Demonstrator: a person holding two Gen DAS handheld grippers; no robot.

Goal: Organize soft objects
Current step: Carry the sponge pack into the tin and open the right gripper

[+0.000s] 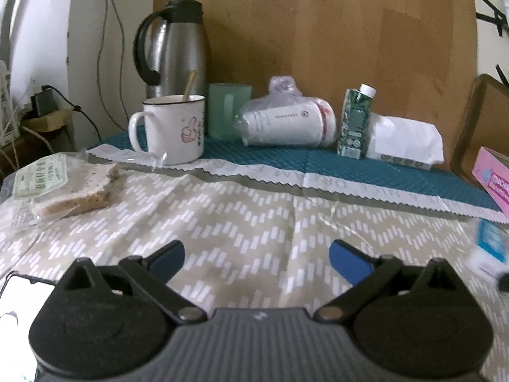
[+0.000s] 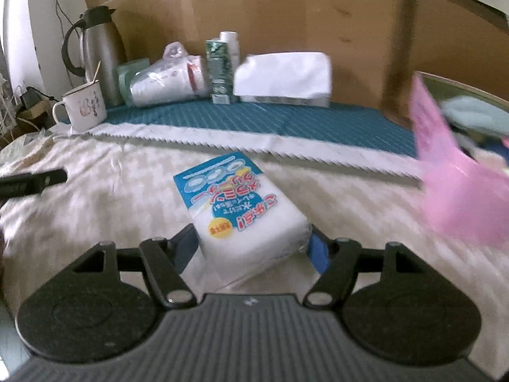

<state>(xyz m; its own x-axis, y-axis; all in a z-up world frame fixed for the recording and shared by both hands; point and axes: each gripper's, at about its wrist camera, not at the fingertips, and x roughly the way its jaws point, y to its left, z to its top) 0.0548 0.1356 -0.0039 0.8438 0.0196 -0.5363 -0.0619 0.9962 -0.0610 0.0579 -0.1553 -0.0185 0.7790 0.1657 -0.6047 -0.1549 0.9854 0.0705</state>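
Right wrist view shows your right gripper (image 2: 253, 242) clamped on the packaged white sponge (image 2: 245, 216), its blue fingers pressed against both sides of the pack, which tilts up above the chevron tablecloth (image 2: 95, 210). A blurred pink package (image 2: 458, 191) sits to its right. Your left gripper (image 1: 257, 256) hangs over the same cloth with its fingers spread wide and nothing between them. In the left view the wrapped bread (image 1: 63, 191) lies at the far left, near the white enamel mug (image 1: 173, 127), with the steel thermos (image 1: 171, 47), sleeve of paper cups (image 1: 286, 124) and tissue pack (image 1: 404, 141) along the back
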